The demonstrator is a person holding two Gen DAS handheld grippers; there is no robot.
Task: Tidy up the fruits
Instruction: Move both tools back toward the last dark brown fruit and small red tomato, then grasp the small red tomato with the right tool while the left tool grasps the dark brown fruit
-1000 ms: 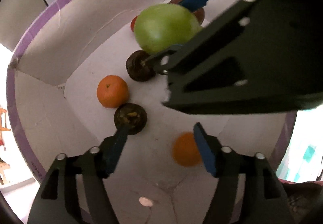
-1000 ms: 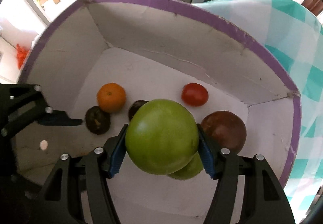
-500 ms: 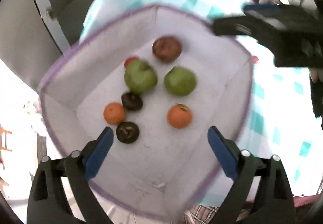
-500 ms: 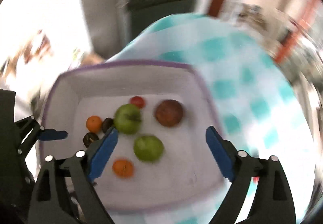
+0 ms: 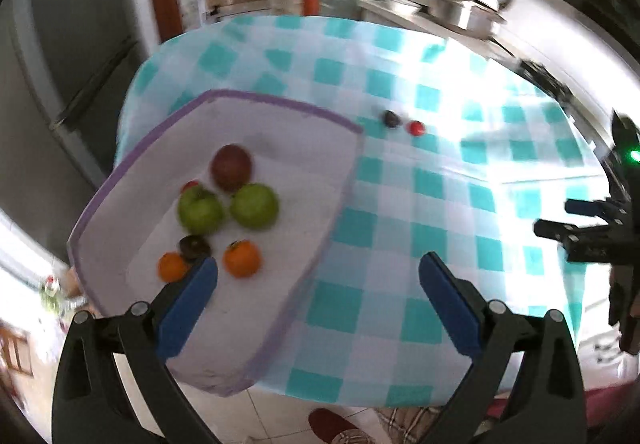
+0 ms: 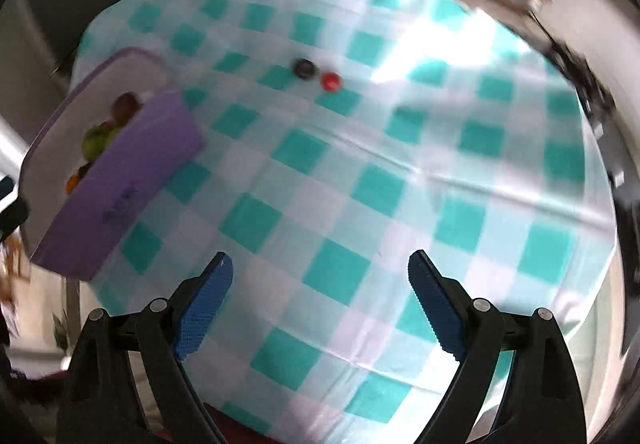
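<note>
Looking through left wrist: the left tool point(image 5: 318, 278) hung released above the near corner of the purple-rimmed box point(image 5: 280, 106), nothing between its blue pads.
Box contents: two green apples point(image 5: 255, 205), a dark red apple point(image 5: 231, 167), two oranges point(image 5: 241, 258), a dark fruit point(image 5: 194, 246) and a partly hidden small red one lay gathered on the white floor, apparently already sorted.
Left on the bench: a dark fruit point(image 5: 391, 119) and a small red fruit point(image 5: 415, 127) sat side by side on the checked cloth point(image 5: 440, 180), well apart from the box.
Right wrist view: the right tool point(image 6: 320, 280) stood released and empty over bare cloth, likely heading for the dark fruit point(image 6: 303, 68) and red fruit point(image 6: 331, 81).
Change from a second ago: then the right tool clasped a green apple inside the box; its jaws have just been opening, and both tools sat higher and farther out.
</note>
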